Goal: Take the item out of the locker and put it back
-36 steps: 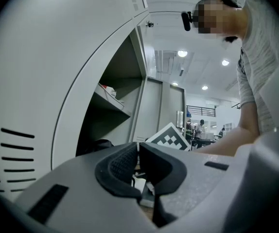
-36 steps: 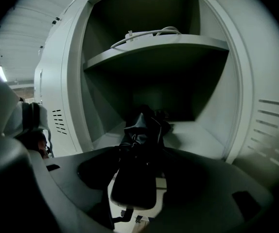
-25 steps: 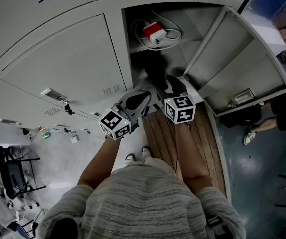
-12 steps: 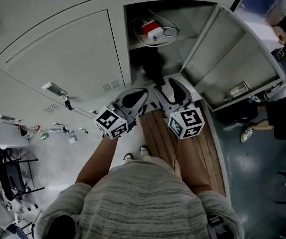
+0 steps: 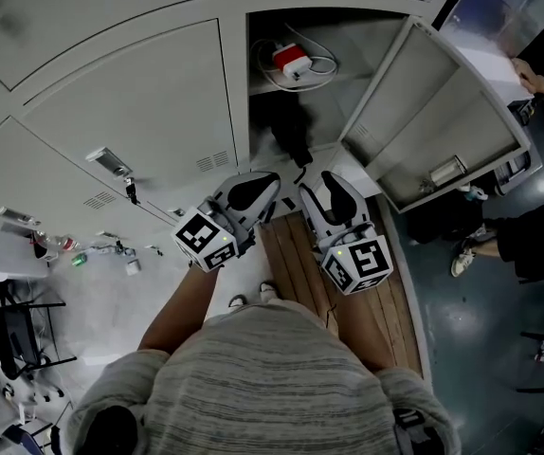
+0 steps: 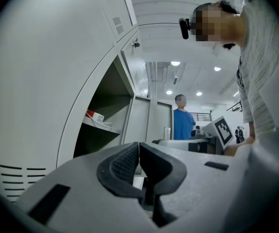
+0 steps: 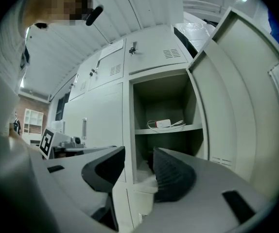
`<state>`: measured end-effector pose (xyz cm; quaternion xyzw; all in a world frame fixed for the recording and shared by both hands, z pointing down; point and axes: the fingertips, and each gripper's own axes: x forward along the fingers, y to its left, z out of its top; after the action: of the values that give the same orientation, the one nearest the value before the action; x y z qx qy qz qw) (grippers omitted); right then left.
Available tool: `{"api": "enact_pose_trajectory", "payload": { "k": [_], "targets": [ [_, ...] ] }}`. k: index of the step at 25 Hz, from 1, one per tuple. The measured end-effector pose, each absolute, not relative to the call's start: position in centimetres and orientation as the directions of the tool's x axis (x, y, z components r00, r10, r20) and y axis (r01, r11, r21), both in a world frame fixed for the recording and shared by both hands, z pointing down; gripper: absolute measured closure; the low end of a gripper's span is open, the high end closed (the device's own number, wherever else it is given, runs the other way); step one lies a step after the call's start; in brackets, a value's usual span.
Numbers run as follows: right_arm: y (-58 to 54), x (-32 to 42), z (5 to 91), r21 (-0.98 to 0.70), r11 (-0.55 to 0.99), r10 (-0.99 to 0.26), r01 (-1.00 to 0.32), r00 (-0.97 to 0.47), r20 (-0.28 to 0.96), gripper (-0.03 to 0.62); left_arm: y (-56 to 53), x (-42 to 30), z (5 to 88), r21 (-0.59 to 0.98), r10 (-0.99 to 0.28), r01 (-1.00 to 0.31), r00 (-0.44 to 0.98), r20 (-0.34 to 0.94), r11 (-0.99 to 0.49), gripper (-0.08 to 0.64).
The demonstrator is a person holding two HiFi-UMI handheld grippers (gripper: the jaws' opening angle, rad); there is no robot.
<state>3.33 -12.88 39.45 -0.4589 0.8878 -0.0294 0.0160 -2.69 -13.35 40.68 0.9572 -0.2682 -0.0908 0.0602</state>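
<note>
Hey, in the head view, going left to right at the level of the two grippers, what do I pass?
Closed locker door's handle → left gripper → right gripper, whose jaws have just been closing partway with nothing between them → open locker door.

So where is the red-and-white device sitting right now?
Head view, top centre: the red-and-white device lies on the upper shelf of the open locker, amid its loose white cable, left of the swung-open door.
</note>
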Motion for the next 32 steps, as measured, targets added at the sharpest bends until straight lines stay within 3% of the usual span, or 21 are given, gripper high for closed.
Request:
{"api": "enact_pose_trajectory", "payload": {
  "k": [3, 6, 16, 21, 32],
  "targets": [
    [-12.2, 3.5, 39.1, -0.041, 0.576, -0.817, -0.816, -0.577, -0.007, 0.473, -13.2, -2.9, 40.3, 0.164, -0.528, -0.505, 0.836, -0.148, -0.847, 0.552],
    [-12.0, 3.5, 38.7, -0.014, 0.577, -0.817, -0.817, -0.577, -0.014, 0.526, -13.1, -2.9, 40.0, 0.162, -0.527, -0.505, 0.836, -0.153, -0.848, 0.551],
    [-12.5, 3.0, 36.5, 0.002, 0.598, -0.800, -0.802, -0.597, -0.063, 0.551, -13.2, -2.3, 38.9, 0.151, -0.516, -0.495, 0.838, -0.178, -0.856, 0.552],
    [-14.0, 2.5, 35.3, 0.024, 0.630, -0.773, -0.776, -0.630, -0.074, 0.543, -14.1, -1.9, 38.0, 0.128, -0.514, -0.498, 0.836, -0.193, -0.858, 0.552],
    [-20.4, 1.4, 33.2, 0.068, 0.658, -0.744, -0.750, -0.661, -0.096, 0.365, -16.8, -1.7, 36.0, 0.098, -0.555, -0.548, 0.802, -0.222, -0.831, 0.551]
  ]
}}
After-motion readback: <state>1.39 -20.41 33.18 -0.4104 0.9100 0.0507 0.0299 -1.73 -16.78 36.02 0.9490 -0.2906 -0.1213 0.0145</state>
